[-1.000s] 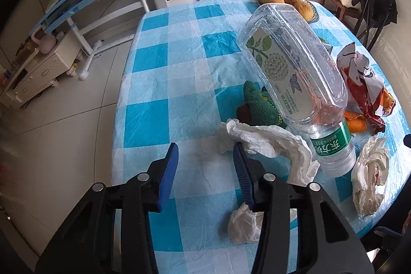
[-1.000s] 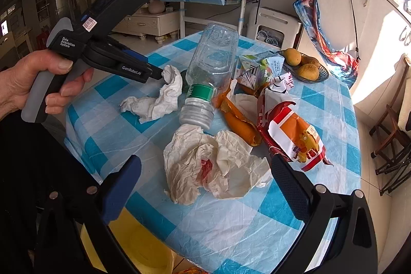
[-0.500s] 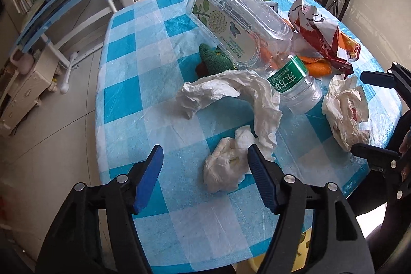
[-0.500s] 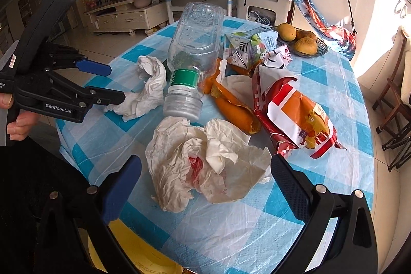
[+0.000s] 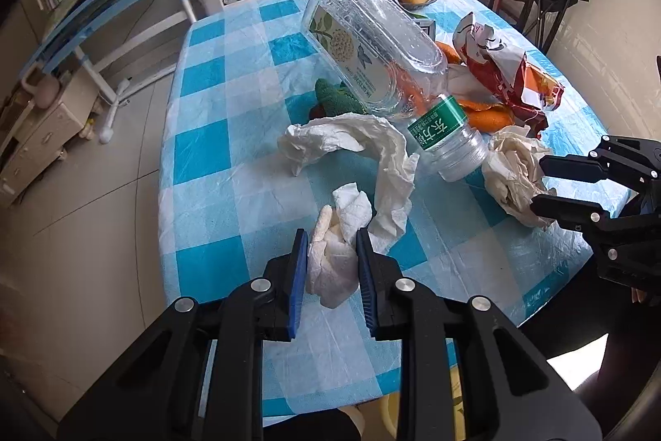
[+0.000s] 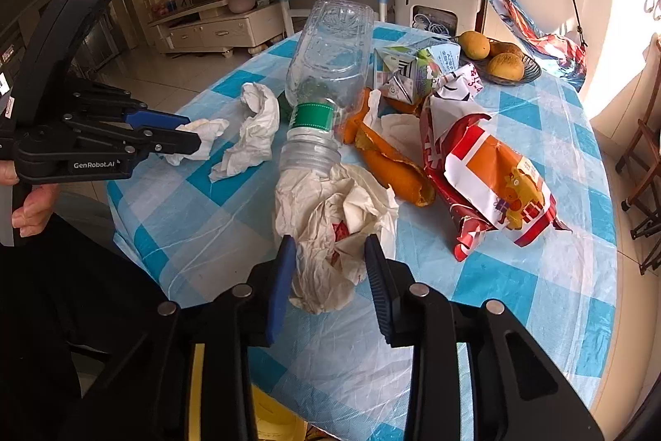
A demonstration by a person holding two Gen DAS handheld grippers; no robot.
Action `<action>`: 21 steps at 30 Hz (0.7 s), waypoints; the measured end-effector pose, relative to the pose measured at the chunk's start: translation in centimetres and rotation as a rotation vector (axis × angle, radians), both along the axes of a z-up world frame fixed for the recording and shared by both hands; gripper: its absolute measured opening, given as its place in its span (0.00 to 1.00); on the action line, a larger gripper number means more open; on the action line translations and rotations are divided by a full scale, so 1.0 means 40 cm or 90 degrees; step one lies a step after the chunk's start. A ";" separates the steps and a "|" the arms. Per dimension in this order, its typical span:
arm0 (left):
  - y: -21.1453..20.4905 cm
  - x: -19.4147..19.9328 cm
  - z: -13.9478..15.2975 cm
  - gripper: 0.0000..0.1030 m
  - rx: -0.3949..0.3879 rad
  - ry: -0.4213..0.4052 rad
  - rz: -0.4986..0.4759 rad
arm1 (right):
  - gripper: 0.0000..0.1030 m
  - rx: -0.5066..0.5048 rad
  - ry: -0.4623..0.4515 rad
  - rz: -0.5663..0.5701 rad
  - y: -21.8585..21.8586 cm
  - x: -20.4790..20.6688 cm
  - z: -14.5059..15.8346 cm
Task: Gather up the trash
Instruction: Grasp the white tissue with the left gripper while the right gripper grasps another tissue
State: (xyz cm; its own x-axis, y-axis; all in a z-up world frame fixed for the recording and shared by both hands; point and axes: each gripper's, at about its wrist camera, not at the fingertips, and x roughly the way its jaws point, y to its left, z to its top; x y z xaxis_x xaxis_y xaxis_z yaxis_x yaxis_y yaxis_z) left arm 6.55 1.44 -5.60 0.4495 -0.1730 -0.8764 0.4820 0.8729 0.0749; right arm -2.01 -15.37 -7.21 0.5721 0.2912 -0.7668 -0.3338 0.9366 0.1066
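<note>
Clutter covers the round table, which wears a blue-and-white checked cloth. An empty clear bottle with a green neck label lies tilted across the middle, its mouth toward your near edge. Beside it lie orange peel, a torn red-and-orange snack bag, a crushed drink carton, and a small green item partly hidden under the bottle. A bowl of fruit stands at the far edge, well apart from the trash. A long twisted tissue lies between your two grippers, touching the bottle neck.

Your left gripper points down at the near left edge. Its jaws are closing on a small wad of white tissue, which sits between the blue pads; both pads touch the wad. The long tissue lies just beyond the wad and touches it.

Your right gripper points down at a larger crumpled wrapper, white with red print. Its jaws are closing, and the wrapper is squeezed between the pads. The wrapper's far end touches the bottle mouth, so the bottle stands directly behind your grasp. A yellow bin shows below the table edge.
</note>
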 end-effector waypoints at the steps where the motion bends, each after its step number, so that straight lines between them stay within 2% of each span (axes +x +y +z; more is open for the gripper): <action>1: 0.003 -0.005 0.005 0.22 -0.003 -0.004 0.006 | 0.29 0.003 -0.002 0.000 -0.002 -0.003 0.002; 6: 0.023 -0.014 0.023 0.22 -0.025 -0.014 0.038 | 0.21 0.016 -0.009 -0.003 -0.005 -0.014 0.013; 7: 0.028 -0.014 0.026 0.22 -0.031 -0.015 0.045 | 0.10 0.019 -0.011 -0.002 -0.005 -0.016 0.015; 8: 0.035 -0.019 0.031 0.22 -0.037 -0.019 0.051 | 0.05 0.026 -0.010 0.000 -0.005 -0.018 0.017; 13: 0.055 -0.039 0.054 0.22 -0.070 -0.033 0.070 | 0.05 0.033 0.002 0.002 -0.005 -0.019 0.010; 14: 0.057 -0.044 0.056 0.22 -0.073 -0.035 0.073 | 0.07 0.034 -0.005 -0.004 -0.007 -0.021 0.012; 15: 0.057 -0.050 0.059 0.22 -0.077 -0.038 0.076 | 0.14 0.043 -0.009 -0.004 -0.009 -0.021 0.016; 17: 0.061 -0.063 0.065 0.22 -0.089 -0.042 0.084 | 0.86 0.051 -0.028 -0.019 -0.010 -0.024 0.027; 18: 0.065 -0.071 0.067 0.22 -0.099 -0.043 0.088 | 0.91 0.044 -0.052 -0.030 -0.009 -0.028 0.035; 19: 0.064 -0.078 0.071 0.22 -0.108 -0.044 0.092 | 0.91 0.038 -0.062 -0.027 -0.003 -0.026 0.038; 21: 0.061 -0.094 0.076 0.22 -0.127 -0.044 0.098 | 0.91 0.033 -0.043 -0.023 0.010 -0.004 0.024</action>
